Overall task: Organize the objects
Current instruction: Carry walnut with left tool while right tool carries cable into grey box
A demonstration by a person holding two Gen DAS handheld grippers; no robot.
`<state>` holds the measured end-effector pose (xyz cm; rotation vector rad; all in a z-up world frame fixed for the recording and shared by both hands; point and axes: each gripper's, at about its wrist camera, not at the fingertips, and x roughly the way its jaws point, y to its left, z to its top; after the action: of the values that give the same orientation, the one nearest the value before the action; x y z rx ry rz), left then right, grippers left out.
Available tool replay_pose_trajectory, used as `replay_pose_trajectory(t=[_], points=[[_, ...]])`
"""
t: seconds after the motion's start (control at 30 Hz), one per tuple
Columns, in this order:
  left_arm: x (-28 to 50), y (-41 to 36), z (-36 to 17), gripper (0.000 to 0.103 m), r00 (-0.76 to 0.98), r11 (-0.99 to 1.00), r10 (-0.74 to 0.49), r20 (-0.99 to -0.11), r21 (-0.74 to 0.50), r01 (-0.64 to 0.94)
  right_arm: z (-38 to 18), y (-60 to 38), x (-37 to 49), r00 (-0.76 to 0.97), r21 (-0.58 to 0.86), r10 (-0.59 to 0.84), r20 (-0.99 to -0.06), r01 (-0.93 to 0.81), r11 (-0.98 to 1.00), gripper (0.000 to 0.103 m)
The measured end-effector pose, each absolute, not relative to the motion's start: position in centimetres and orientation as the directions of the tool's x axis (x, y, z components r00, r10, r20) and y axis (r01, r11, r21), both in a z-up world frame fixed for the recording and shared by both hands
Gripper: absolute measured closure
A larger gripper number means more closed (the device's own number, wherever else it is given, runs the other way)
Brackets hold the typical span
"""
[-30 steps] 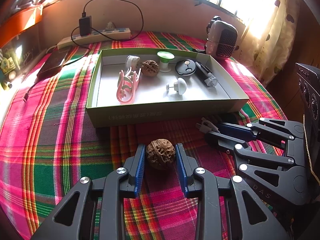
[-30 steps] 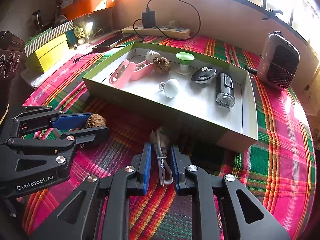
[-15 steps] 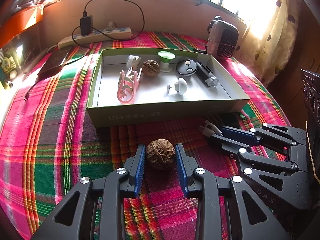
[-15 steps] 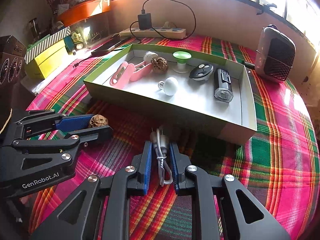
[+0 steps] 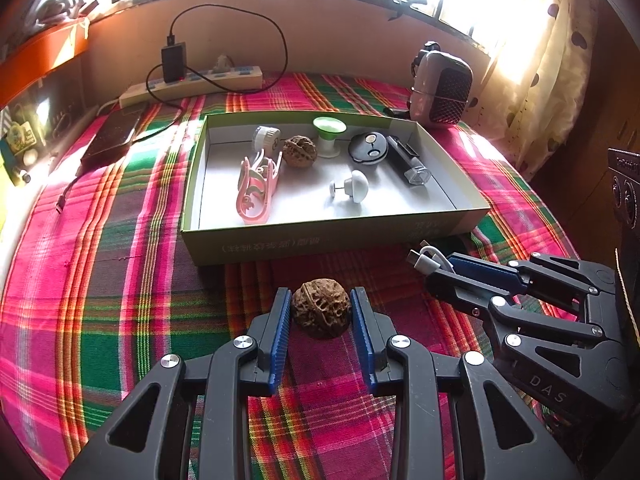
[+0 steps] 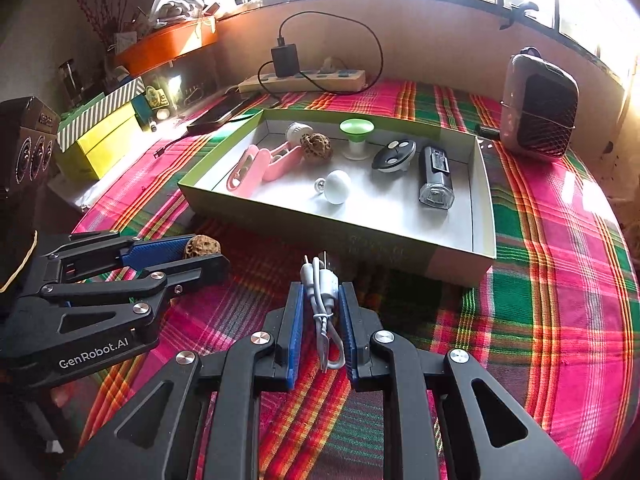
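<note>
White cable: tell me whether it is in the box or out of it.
Out. The white cable sits bundled between the right tongs, shut on it, over the plaid cloth in front of the box.

From my seat: box sits mid-table, power strip behind it, phone off its left. Walnut lies in front of the box, cable to the walnut's right.

Pink-green plaid cloth, green-walled box (white inside), brown walnut, white cable, pink clip
</note>
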<state>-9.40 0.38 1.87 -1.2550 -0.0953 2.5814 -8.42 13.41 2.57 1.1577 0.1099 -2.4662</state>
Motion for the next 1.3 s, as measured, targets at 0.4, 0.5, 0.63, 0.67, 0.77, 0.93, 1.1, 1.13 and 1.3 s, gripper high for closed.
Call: replay_pose_trajectory(t=[0.4, 0.5, 0.63, 0.67, 0.77, 0.93, 1.1, 1.13, 1.3], points=[[-10.5, 0.3, 3.4, 0.075, -0.62, -0.963, 0.266, -0.738, -0.167, -0.214, 4.4, 14.4, -8.5, -0.602, 0.119, -0.346, -0.72, 0.383, -0.916, 0.085], [-10.6, 0.5, 3.9, 0.075, -0.629, -0.964, 0.258, -0.733, -0.153, -0.217, 4.7, 14.9, -8.9, -0.612, 0.124, -0.342, -0.713, 0.37, -0.921, 0.085], [-11.3, 0.6, 4.5, 0.075, -0.638, -0.964, 0.257, -0.725, -0.152, -0.216, 5.3, 15.3, -9.7, -0.628, 0.127, -0.331, -0.704, 0.348, -0.929, 0.085], [-11.4, 0.7, 4.5, 0.075, -0.638, -0.964, 0.258, -0.725, -0.152, -0.218, 5.4, 15.4, -10.0, -0.631, 0.126, -0.328, -0.704, 0.342, -0.931, 0.085], [-12.1, 0.9, 4.6, 0.075, -0.638, -0.964, 0.257, -0.725, -0.147, -0.221, 5.5, 15.5, -10.7, -0.637, 0.124, -0.318, -0.703, 0.33, -0.936, 0.085], [-13.6, 1.0, 4.6, 0.075, -0.634, -0.964, 0.257, -0.729, -0.148, -0.22, 5.7, 15.7, -12.2, -0.645, 0.131, -0.308, -0.699, 0.308, -0.942, 0.085], [-15.0, 1.4, 4.3, 0.075, -0.63, -0.965, 0.253, -0.735, -0.142, -0.221, 5.5, 15.9, -13.7, -0.643, 0.14, -0.301, -0.704, 0.29, -0.947, 0.085], [-15.3, 1.4, 4.3, 0.075, -0.628, -0.965, 0.252, -0.737, -0.141, -0.222, 5.4, 15.8, -14.1, -0.641, 0.142, -0.302, -0.706, 0.29, -0.946, 0.085], [-16.4, 1.7, 3.7, 0.075, -0.616, -0.965, 0.249, -0.748, -0.138, -0.222, 5.1, 15.6, -15.5, -0.628, 0.143, -0.3, -0.718, 0.288, -0.947, 0.085]])
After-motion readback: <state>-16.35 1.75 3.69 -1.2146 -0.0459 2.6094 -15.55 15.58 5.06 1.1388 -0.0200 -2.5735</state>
